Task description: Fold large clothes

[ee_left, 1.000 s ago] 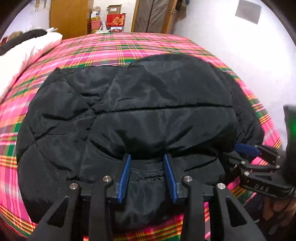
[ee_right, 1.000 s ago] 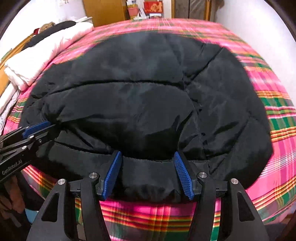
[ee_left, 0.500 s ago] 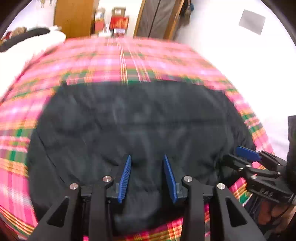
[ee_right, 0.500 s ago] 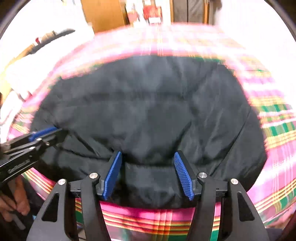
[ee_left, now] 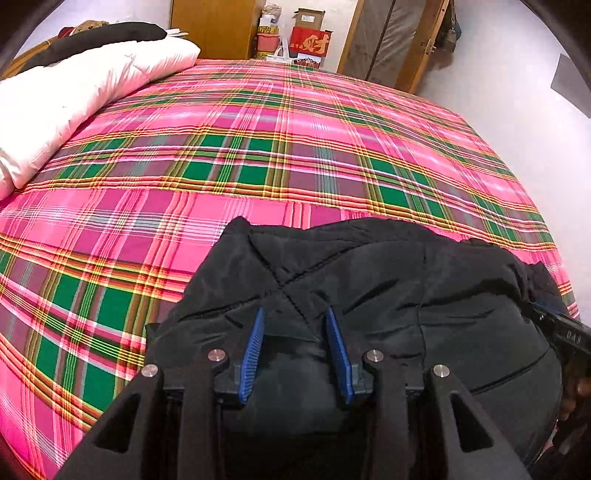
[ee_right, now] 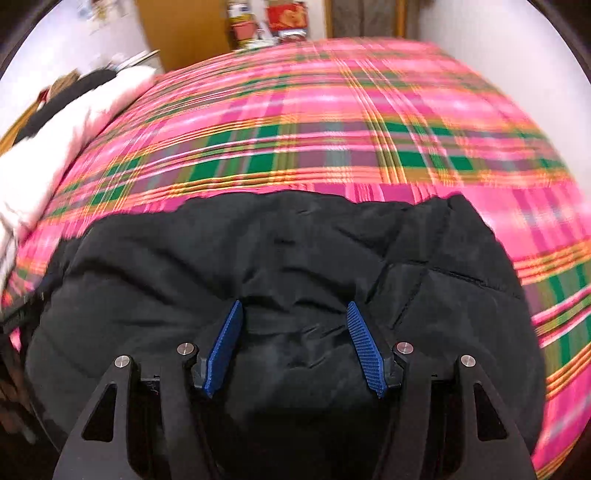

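A black padded jacket point(ee_left: 388, 288) lies bunched at the near edge of the bed; it also fills the lower half of the right wrist view point(ee_right: 295, 258). My left gripper point(ee_left: 295, 347) has a thick fold of the jacket between its blue pads, clamped on it. My right gripper point(ee_right: 295, 339) holds another thick fold of the jacket between its wider-set pads. The right gripper's body shows at the right edge of the left wrist view point(ee_left: 569, 332). The jacket's near hem is hidden under both grippers.
The bed carries a pink and green plaid sheet point(ee_left: 258, 147), bare beyond the jacket. A white duvet point(ee_left: 74, 92) lies along the left side. A wooden cupboard point(ee_left: 214, 26), boxes point(ee_left: 308, 40) and a door stand behind the bed. A white wall runs on the right.
Both grippers have pulled the jacket toward the near edge of the bed. It was spread over most of the bed; now it is bunched up and much plaid sheet shows behind it.
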